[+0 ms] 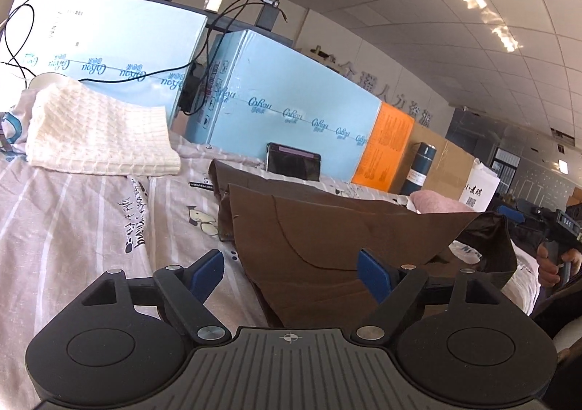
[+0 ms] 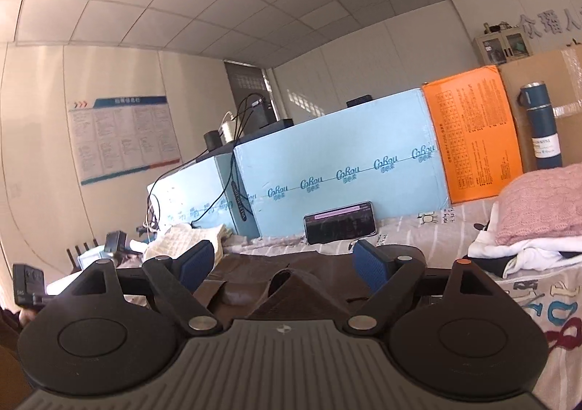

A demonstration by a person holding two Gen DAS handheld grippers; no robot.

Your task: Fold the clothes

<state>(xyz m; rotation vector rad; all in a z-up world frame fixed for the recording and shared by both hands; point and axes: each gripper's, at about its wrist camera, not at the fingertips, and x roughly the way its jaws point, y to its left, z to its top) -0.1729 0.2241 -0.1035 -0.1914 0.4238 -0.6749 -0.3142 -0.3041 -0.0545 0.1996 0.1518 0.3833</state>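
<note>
A dark brown garment (image 1: 327, 228) lies partly folded on the striped pink bedsheet (image 1: 72, 221), spreading from between my left fingers to the right. My left gripper (image 1: 291, 270) is open and empty, low over its near edge. In the right wrist view the same brown garment (image 2: 283, 282) is bunched in folds between the blue pads of my right gripper (image 2: 282, 266), which is open and holds nothing. The other hand-held gripper (image 1: 553, 224) shows at the right edge of the left wrist view, beside a raised flap of the garment.
A folded cream waffle cloth (image 1: 102, 130) lies at the back left. A stack with a pink knit (image 2: 542, 202) on white clothes sits at the right. A phone (image 2: 340, 222) leans on light blue boxes (image 2: 338, 170). An orange box (image 2: 473, 133) and a blue flask (image 2: 542, 126) stand behind.
</note>
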